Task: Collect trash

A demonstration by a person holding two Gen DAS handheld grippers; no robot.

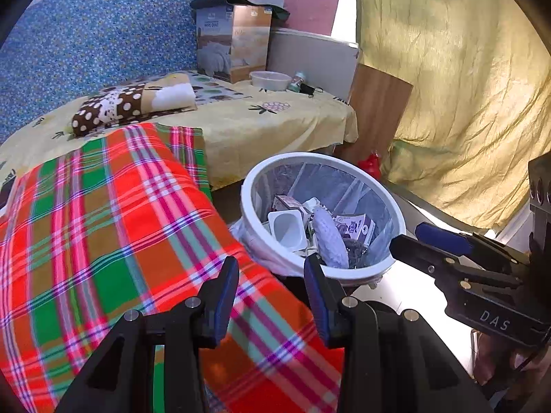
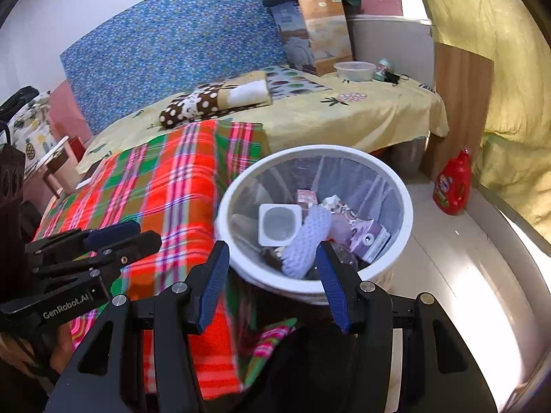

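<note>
A white-rimmed trash bin with a clear liner stands on the floor beside the bed. Inside lie a white plastic cup, a lavender bumpy piece and a purple carton. My left gripper hangs open and empty over the blanket edge, just left of the bin. At the bin's near rim my right gripper is open too, with nothing between its blue pads.
A plaid blanket covers the bed's near part, over a yellow sheet. A dotted pillow, a cardboard box and a plastic bowl lie farther back. A red detergent bottle stands by the yellow curtain.
</note>
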